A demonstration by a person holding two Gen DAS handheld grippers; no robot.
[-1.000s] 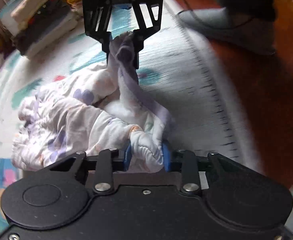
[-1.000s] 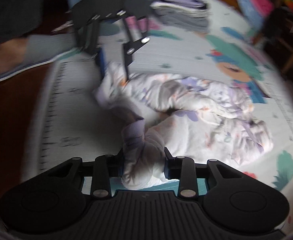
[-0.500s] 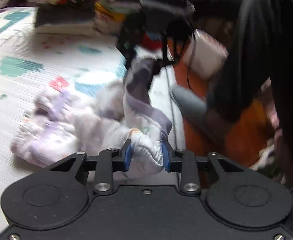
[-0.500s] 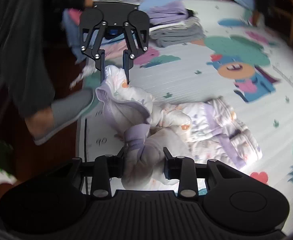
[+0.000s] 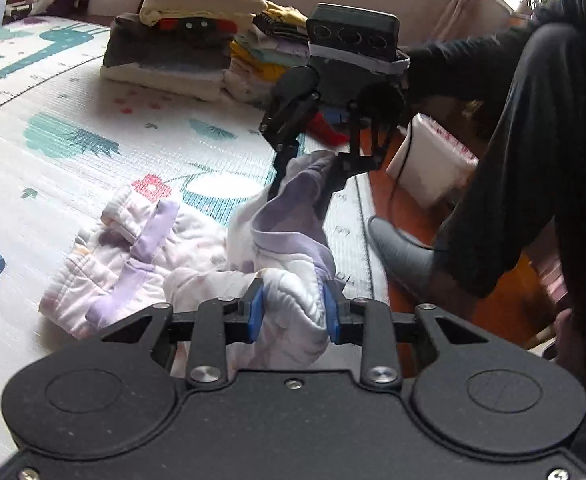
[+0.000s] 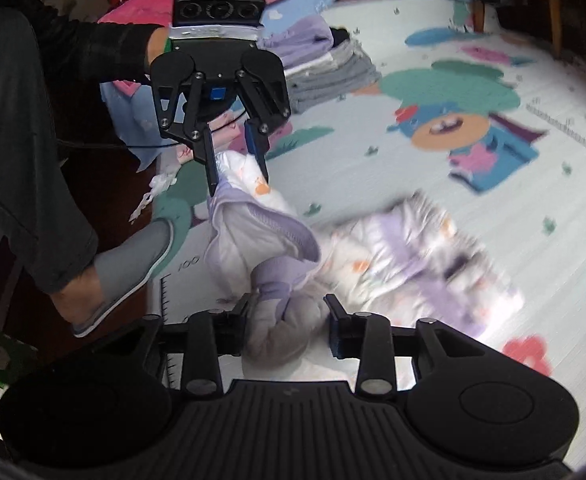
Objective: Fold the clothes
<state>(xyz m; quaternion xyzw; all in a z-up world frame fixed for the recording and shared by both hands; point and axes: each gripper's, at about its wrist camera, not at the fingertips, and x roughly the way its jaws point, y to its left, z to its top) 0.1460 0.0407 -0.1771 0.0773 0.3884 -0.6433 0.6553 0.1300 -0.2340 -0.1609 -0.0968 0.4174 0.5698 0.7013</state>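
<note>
left hand-held gripper [image 5: 293, 312] clamped on garment [image 5: 141, 256] edge | right hand-held gripper [image 6: 289, 320] clamped on waistband | lift evenly, pull taut over play mat [image 5: 93, 128], avoid twisting

Each camera sits just behind its own gripper, looking along the fingers. The two views face one another close over the play mat [image 5: 93, 120], sharing the garment [image 5: 293, 236] between.
</note>
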